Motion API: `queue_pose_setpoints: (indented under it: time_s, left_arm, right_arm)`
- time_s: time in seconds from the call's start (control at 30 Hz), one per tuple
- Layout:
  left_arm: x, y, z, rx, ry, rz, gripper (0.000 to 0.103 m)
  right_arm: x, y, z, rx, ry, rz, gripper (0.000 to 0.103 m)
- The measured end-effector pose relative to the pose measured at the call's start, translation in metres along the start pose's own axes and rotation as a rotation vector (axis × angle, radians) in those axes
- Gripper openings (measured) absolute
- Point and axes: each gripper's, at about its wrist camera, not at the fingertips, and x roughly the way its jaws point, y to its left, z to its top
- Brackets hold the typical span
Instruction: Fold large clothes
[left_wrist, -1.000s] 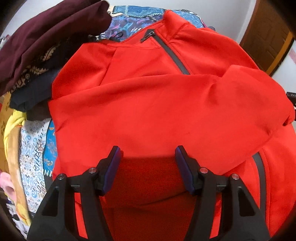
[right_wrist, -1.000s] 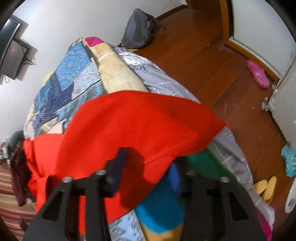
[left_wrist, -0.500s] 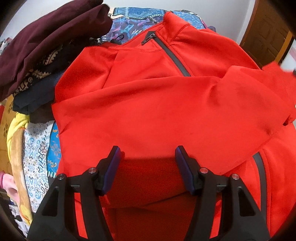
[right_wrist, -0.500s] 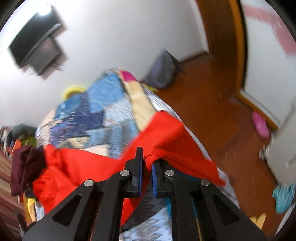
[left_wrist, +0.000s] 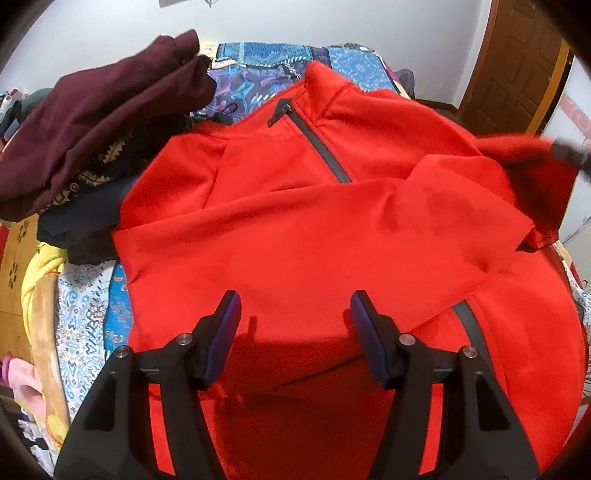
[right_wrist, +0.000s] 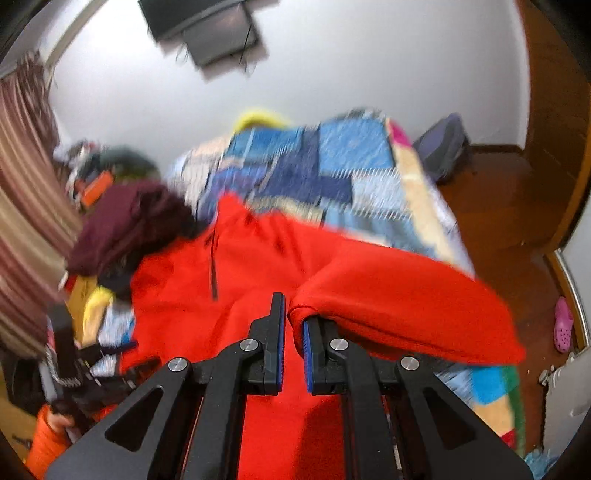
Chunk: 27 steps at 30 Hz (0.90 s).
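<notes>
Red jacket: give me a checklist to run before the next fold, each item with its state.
1. Right gripper shut on the sleeve: ok.
2. Left gripper open over the jacket, nothing between the pads: ok.
3. Other sleeve already folded across the chest: ok.
4. Zipper side facing up: ok.
5. Maroon garment clear of the jacket: not ok, it lies at the shoulder.
6. Bottom hem flat: cannot tell, hidden behind the left gripper.
</notes>
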Motion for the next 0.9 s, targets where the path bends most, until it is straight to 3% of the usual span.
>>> queue_pose_setpoints:
  time_s: [0.17,0.33,0.43,0.53,0.6,0.7,0.9]
  left_arm:
    - [-0.013,0.003,-0.004,-0.005,-0.018,-0.004,0.061]
    - [-0.011,0.004,-0.002,-0.013,-0.019,-0.005,0.061]
    - [-0.008,0.003,-0.002,-0.012,-0.015,-0.007,0.061]
    - [-0.008,0.000,-0.001,-0.004,-0.015,-0.010,0.061]
    - [-0.009,-0.003,0.000,0.006,-0.017,-0.010,0.061]
    - [-0.010,-0.006,0.002,0.016,-0.021,-0.009,0.061]
    - [-0.006,-0.009,0.004,0.009,-0.014,-0.017,0.061]
  right_arm:
    - [0.027,0.007,-0.020,-0.009,0.108,-0.023,0.008]
    - [0.018,0.017,-0.025,-0.064,0.148,-0.081,0.009]
    - [0.002,0.019,-0.026,-0.071,0.134,-0.063,0.015]
    - [-0.012,0.016,-0.023,-0.059,0.097,-0.067,0.027]
    - [-0.022,0.013,-0.021,-0.050,0.064,-0.078,0.046]
    - [-0.039,0.003,-0.018,-0.026,0.003,-0.111,0.062]
    - [-0.054,-0.042,-0.012,0.108,-0.050,-0.187,0.071]
